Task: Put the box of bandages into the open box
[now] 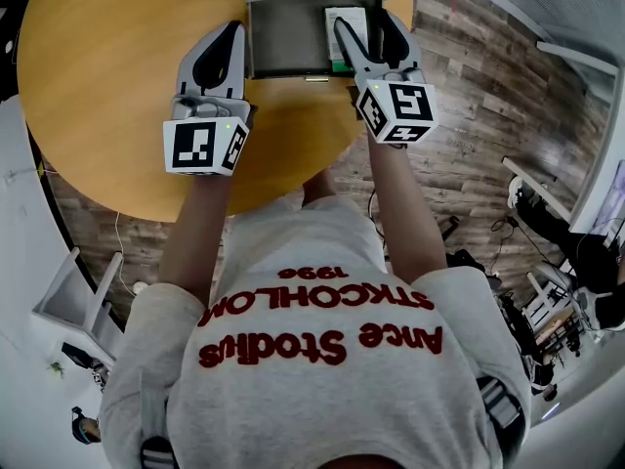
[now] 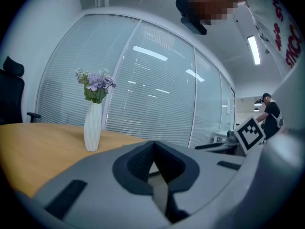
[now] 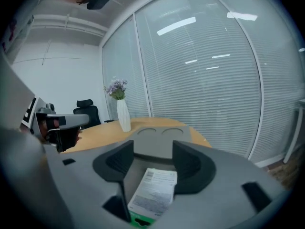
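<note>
The open grey box (image 1: pixel 288 37) stands at the far edge of the round wooden table (image 1: pixel 117 86). A white and green box of bandages (image 1: pixel 356 22) lies flat inside it, against its right side. My right gripper (image 1: pixel 363 22) hovers over that spot with its jaws wide. In the right gripper view the box of bandages (image 3: pixel 155 190) rests between the jaws of the right gripper (image 3: pixel 152 149), and the pads do not press on it. My left gripper (image 1: pixel 234 29) sits just outside the open box's left wall with its fingers together and nothing in them. In its own view the left gripper (image 2: pixel 152 151) shows its pads meeting.
A white vase of purple flowers (image 2: pixel 93 128) stands further back on the table, also seen as the vase (image 3: pixel 123 116) in the right gripper view. A black office chair (image 3: pixel 86 109) is beyond the table. A person (image 2: pixel 271 111) stands far off to the right. Glass walls with blinds surround the room.
</note>
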`<state>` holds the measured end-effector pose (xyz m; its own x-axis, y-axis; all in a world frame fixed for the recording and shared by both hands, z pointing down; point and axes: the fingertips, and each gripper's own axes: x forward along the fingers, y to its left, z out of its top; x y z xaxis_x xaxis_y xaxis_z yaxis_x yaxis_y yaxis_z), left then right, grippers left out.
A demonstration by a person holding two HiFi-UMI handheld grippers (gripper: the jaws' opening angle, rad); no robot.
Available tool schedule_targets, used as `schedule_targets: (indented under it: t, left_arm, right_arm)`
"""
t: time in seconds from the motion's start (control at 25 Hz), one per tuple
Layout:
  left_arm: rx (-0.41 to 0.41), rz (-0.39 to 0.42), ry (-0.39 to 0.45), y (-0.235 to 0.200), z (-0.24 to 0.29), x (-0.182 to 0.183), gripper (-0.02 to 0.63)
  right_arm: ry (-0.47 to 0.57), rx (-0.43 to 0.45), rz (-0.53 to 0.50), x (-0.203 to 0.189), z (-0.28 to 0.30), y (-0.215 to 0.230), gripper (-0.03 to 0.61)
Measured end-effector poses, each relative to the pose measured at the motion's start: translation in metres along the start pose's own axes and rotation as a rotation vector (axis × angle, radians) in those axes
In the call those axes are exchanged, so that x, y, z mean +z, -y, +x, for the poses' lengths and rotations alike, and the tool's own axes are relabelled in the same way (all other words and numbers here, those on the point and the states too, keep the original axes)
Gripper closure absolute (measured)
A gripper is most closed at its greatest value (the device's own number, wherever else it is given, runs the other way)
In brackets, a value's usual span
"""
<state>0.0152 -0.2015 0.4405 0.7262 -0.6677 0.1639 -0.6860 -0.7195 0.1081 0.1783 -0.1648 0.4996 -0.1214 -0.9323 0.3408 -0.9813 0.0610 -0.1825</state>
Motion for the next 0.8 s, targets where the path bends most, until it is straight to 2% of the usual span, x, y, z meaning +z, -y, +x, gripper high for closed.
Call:
schedule_targets:
  t: [0.04, 0.28, 0.8]
  left_arm:
    - [-0.001, 0.002, 0.004, 0.001, -0.001, 0.002, 0.611]
    - [0.005, 0.011, 0.038, 0.01, -0.002, 0.018, 0.611]
    - [0.043, 0.053, 0.133, 0.026, -0.019, 0.068, 0.611]
  right_arm:
    - [0.023, 0.002, -0.003, 0.006, -0.004, 0.0, 0.346]
    - [0.144, -0.001, -0.025, 0.043, -0.028, 0.005, 0.534]
    - [0.277, 0.046, -0.072, 0.104, -0.069, -0.004, 0.56]
